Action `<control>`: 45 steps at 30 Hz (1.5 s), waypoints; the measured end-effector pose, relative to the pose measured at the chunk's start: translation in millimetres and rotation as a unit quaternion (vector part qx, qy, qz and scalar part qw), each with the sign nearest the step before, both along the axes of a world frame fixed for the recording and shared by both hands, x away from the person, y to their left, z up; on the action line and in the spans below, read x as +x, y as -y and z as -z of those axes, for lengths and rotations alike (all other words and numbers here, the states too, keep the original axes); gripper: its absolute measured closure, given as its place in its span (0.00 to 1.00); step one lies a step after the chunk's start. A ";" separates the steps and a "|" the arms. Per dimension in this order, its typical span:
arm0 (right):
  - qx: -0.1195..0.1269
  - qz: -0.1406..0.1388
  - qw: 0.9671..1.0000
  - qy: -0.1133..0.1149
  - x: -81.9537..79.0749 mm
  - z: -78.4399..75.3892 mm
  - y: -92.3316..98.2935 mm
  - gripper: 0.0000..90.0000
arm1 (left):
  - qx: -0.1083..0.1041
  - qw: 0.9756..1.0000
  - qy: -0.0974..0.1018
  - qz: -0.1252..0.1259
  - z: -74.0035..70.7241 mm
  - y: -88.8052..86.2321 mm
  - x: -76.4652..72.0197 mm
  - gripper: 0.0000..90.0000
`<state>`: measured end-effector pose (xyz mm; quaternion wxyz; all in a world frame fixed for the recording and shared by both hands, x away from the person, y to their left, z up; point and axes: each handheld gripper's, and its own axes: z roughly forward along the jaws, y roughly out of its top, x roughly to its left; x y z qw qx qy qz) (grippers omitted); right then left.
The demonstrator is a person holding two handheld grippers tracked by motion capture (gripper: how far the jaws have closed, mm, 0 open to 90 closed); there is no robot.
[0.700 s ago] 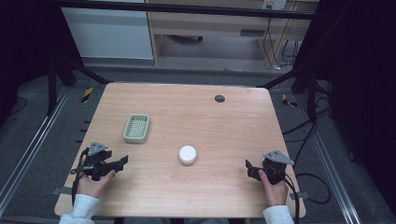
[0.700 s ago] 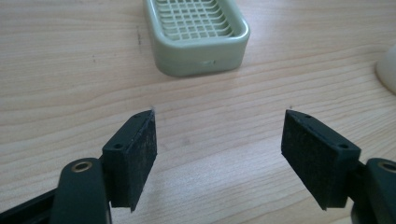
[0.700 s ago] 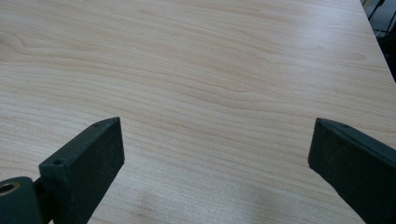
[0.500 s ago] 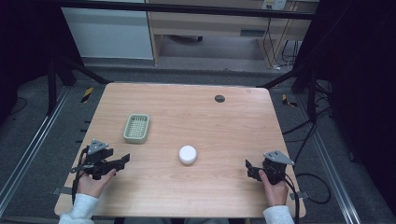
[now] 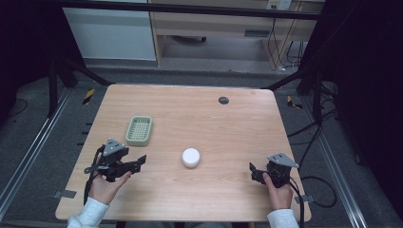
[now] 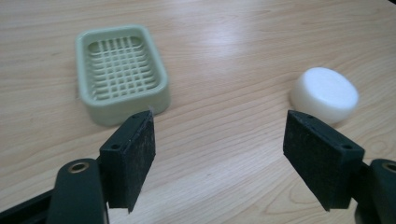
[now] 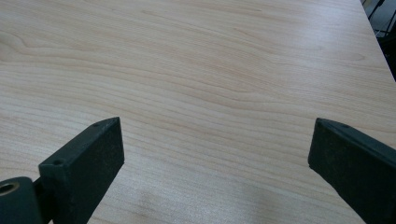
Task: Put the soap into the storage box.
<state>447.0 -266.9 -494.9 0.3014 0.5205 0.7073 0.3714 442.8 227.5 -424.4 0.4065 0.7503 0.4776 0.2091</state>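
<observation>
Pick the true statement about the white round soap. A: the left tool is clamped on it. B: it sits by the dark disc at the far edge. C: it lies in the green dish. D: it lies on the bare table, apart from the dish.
D: the white round soap rests on the wooden table, clear of the green dish; the left tool is open and empty.

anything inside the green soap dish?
Nothing: the green soap dish holds just its bare slotted grid. The white soap bar lies apart on the table. Underneath the dish is hidden.
</observation>
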 end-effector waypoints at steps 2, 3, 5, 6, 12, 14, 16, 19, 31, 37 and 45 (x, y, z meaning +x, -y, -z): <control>0.000 0.001 1.000 -0.001 0.4 0.3 0.0 0.04 | 0.003 1.000 0.000 0.013 -2.3 5.6 0.6 0.28; -0.001 0.000 1.000 -0.001 0.3 0.3 -0.1 0.04 | 0.002 1.000 0.001 0.019 -3.3 8.5 0.6 0.28; -0.001 -0.001 1.000 -0.001 0.0 0.2 -0.3 0.04 | 0.006 1.000 0.005 0.031 -5.1 14.7 1.2 0.28; 0.001 -0.001 1.000 -0.001 -0.1 0.2 -0.4 0.04 | 0.009 0.999 0.004 0.035 -5.8 18.0 1.9 0.28; 0.001 -0.002 1.000 -0.003 0.4 0.8 -1.0 0.04 | 0.014 0.998 0.003 0.056 -9.1 38.8 8.6 0.28; 0.002 -0.002 1.000 -0.002 0.5 0.7 -0.9 0.04 | 0.016 0.998 0.001 0.061 -9.0 46.1 10.3 0.28; 0.005 -0.001 1.000 -0.001 0.8 0.7 -0.6 0.04 | 0.020 0.998 0.000 0.065 -8.9 51.9 11.7 0.28; 0.008 -0.001 1.000 -0.002 0.9 0.7 -0.7 0.04 | 0.018 0.997 -0.002 0.069 -9.0 62.6 14.8 0.28; 0.021 -0.003 1.000 0.005 2.4 1.4 -0.7 0.04 | 0.012 0.996 -0.013 0.083 -2.9 92.5 28.5 0.28; 0.024 -0.002 1.000 0.007 2.1 0.8 -0.4 0.04 | 0.027 0.995 -0.017 0.095 0.7 110.8 32.7 0.28; 0.025 -0.003 1.000 0.012 1.6 0.1 -0.7 0.04 | 0.041 0.993 -0.024 0.104 7.0 126.6 35.9 0.27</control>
